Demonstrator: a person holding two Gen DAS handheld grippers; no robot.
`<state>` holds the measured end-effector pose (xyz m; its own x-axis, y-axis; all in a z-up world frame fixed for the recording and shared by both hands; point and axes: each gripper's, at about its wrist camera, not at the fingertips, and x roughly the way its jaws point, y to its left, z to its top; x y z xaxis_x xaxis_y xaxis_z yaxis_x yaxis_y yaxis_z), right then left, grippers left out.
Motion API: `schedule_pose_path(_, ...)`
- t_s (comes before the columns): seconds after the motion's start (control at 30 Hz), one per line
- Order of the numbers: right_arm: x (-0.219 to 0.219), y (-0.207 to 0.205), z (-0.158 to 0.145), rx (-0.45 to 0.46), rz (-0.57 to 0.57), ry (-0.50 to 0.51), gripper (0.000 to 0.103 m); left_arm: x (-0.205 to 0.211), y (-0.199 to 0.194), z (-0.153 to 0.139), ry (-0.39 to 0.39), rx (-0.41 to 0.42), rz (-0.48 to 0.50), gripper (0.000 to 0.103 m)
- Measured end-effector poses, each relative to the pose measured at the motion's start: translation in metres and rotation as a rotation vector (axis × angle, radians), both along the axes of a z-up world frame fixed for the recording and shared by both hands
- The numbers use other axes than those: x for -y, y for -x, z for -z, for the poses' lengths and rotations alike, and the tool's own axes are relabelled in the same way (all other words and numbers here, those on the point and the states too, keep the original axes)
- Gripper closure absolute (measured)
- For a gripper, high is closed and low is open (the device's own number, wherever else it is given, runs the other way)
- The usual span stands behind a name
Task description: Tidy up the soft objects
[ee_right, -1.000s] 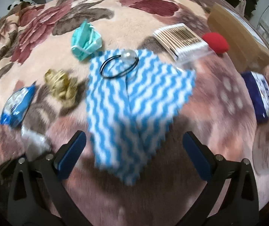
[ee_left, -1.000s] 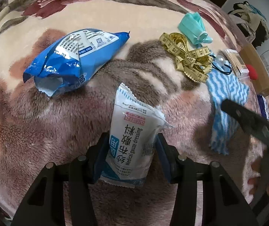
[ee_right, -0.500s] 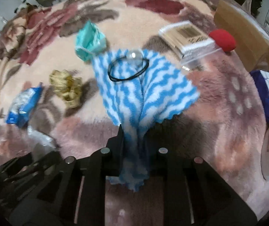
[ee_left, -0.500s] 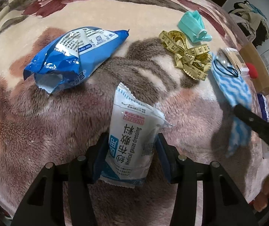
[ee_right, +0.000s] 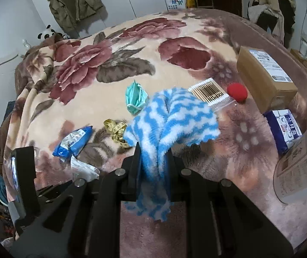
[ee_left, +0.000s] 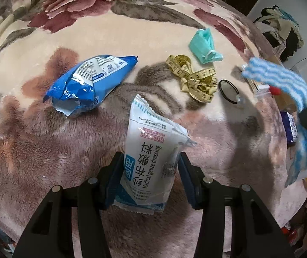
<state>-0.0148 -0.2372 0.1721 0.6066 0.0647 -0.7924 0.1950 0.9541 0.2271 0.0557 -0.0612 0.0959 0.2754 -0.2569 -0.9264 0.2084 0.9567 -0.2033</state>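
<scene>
The left gripper (ee_left: 151, 178) clamps a white sealed plastic gauze-dressing packet (ee_left: 151, 161); the right gripper (ee_right: 153, 161) pinches a blue-and-white wavy fleece cloth (ee_right: 170, 116).

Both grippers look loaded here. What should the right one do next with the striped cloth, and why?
Probably carry it clear before lowering. The right gripper is shut on the blue-and-white cloth, which hangs off the blanket over the tape measure and hair tie.

- Left black plastic two-finger gripper (ee_left: 151, 172): blue pads, silver round screws on angular linkage arms.
- Right black plastic two-finger gripper (ee_right: 153, 161): same silver screws, matte angular frame.
</scene>
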Motion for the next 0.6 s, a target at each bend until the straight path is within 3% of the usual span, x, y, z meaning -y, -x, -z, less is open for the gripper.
schedule_pose_path(0.6,-0.003,0.043,0.024,-0.110,0.008,-0.029,0.085,0.013,0.021,-0.031,-0.010,0.040,0.029,0.052)
